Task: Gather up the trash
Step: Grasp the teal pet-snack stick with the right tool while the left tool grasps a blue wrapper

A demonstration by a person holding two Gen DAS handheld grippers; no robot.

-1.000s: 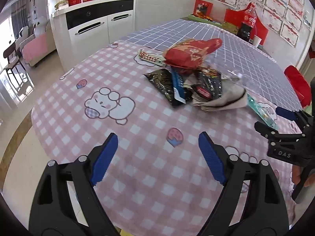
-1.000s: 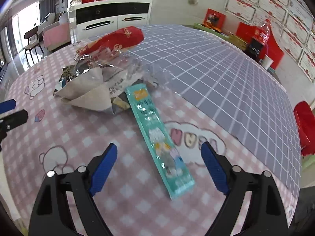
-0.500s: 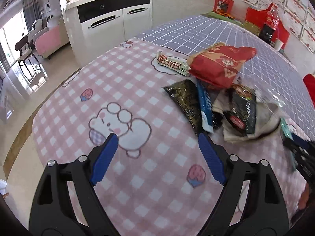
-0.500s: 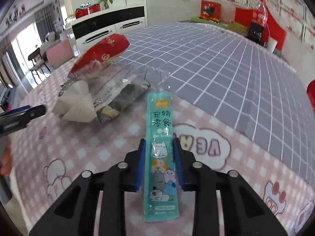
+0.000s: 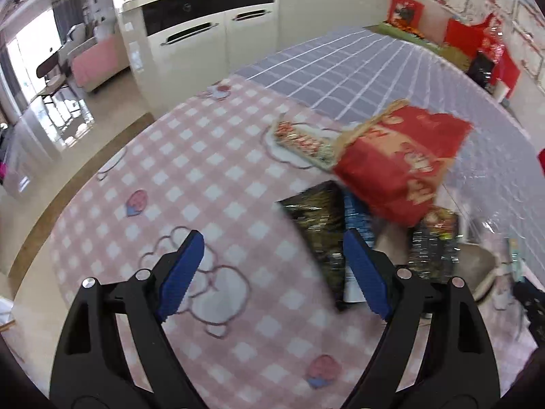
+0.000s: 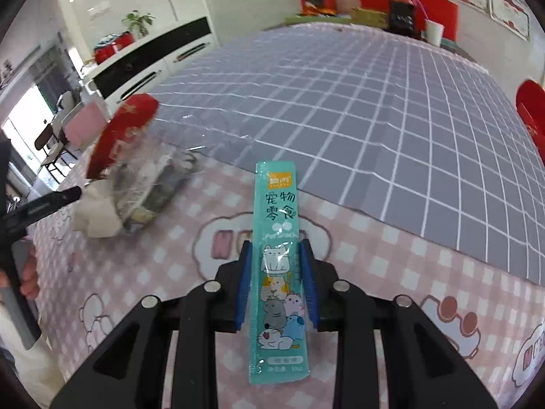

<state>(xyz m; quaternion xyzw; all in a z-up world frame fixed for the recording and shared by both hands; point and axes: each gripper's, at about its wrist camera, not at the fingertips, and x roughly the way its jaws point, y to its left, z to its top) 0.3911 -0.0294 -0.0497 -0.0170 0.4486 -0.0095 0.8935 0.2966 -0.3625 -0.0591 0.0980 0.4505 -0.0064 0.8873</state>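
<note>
My right gripper (image 6: 277, 286) is shut on a long teal pet-snack packet (image 6: 277, 238) and holds it above the pink checked tablecloth (image 6: 177, 272). My left gripper (image 5: 272, 272) is open and empty, low over the cloth, just left of a trash pile: a red snack bag (image 5: 398, 167), a black wrapper (image 5: 320, 225), a blue wrapper (image 5: 356, 218), a dark packet (image 5: 436, 245) and a crumpled tissue (image 5: 480, 266). A slim patterned wrapper (image 5: 299, 141) lies behind the pile. The pile, under clear plastic, also shows in the right wrist view (image 6: 136, 184).
A grey grid cloth (image 6: 357, 102) covers the far half of the table. A cola bottle (image 6: 402, 3) and a white cup (image 6: 434, 32) stand at the far end. A white cabinet (image 5: 211, 34) stands beyond the table's left edge. A red chair (image 6: 531, 112) is at right.
My right gripper closed on the teal packet and lifted it off the cloth. My left gripper moved forward and right, closer to the trash pile, and stayed open.
</note>
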